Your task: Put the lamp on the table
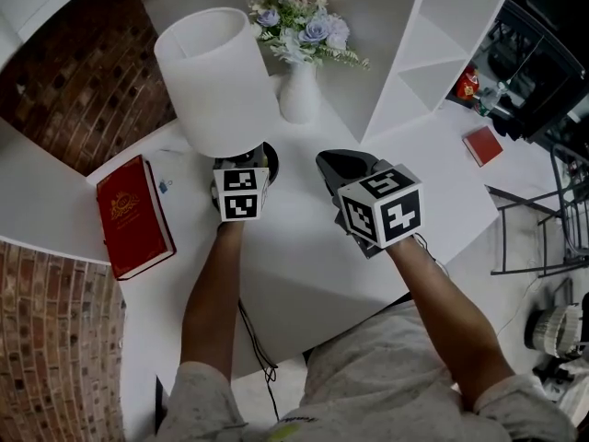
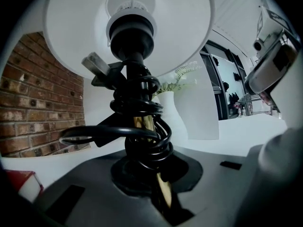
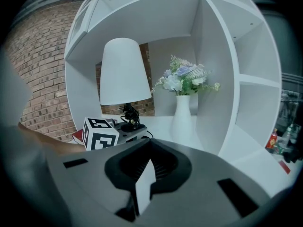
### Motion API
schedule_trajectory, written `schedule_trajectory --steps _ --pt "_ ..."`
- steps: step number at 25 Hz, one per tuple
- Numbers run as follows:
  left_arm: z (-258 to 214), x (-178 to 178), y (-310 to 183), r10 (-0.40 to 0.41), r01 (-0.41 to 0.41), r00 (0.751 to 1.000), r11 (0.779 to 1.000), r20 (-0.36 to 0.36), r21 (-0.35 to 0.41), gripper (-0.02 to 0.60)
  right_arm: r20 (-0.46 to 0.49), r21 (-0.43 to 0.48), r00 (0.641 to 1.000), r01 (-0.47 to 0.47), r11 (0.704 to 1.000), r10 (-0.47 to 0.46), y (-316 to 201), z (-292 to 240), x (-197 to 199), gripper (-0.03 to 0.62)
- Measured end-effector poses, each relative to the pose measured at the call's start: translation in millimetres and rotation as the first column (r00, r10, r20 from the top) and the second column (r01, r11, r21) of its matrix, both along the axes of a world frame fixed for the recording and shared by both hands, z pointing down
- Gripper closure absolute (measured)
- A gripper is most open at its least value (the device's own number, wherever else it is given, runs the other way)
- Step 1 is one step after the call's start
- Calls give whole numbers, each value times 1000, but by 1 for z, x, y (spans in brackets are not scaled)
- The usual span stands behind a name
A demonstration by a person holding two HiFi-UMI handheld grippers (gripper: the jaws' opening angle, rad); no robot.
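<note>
The lamp (image 1: pixel 216 81) is already over the table (image 1: pixel 304 265), near its back edge and just beside the vase (image 1: pixel 299 95), with the red book (image 1: pixel 133 215) closer to the left edge. It stands upright, but its foot is hidden under the shade and the gripper, so I cannot tell if it rests on the table top or hangs slightly above it. I judge the carrying as almost finished; what is left is to set the lamp down firmly, if that is not done, and then to let it go. The left gripper (image 2: pixel 151 183) is clenched on the lamp: its jaws stand only a little apart and press on the thin brass stem (image 2: pixel 144 122), low down, where the black cord (image 2: pixel 142 141) is wound around it in several loops. The right gripper (image 3: pixel 144 174) is apart from the lamp, over the middle of the table, with its jaws together and nothing between them.
</note>
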State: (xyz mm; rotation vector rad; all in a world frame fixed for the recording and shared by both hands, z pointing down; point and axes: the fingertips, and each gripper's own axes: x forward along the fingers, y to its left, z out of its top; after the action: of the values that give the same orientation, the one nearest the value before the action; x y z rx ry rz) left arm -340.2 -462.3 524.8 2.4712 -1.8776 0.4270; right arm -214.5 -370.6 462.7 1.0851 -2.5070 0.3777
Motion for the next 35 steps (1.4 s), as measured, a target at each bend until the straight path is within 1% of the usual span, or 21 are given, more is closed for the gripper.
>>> schedule_trajectory --steps 7,13,18,31,35 --pt "0 1 1 11 -12 1000 1000 5 19 537 -6 -8 1000 -6 1000 6 1 6 0 589" --pt "0 0 2 -9 10 999 1000 -34 28 535 -6 -20 1000 -7 1000 7 5 10 1 589" --pt "2 -1 0 10 -8 999 999 -41 37 532 0 -29 1000 -6 1000 6 5 12 0 589" --pt "3 -1 -2 4 -3 999 999 -39 34 532 12 -34 1000 -3 999 4 5 13 2 589" --pt "4 -1 0 27 -27 999 1000 -44 6 526 22 -29 1000 -6 1000 7 8 9 3 589"
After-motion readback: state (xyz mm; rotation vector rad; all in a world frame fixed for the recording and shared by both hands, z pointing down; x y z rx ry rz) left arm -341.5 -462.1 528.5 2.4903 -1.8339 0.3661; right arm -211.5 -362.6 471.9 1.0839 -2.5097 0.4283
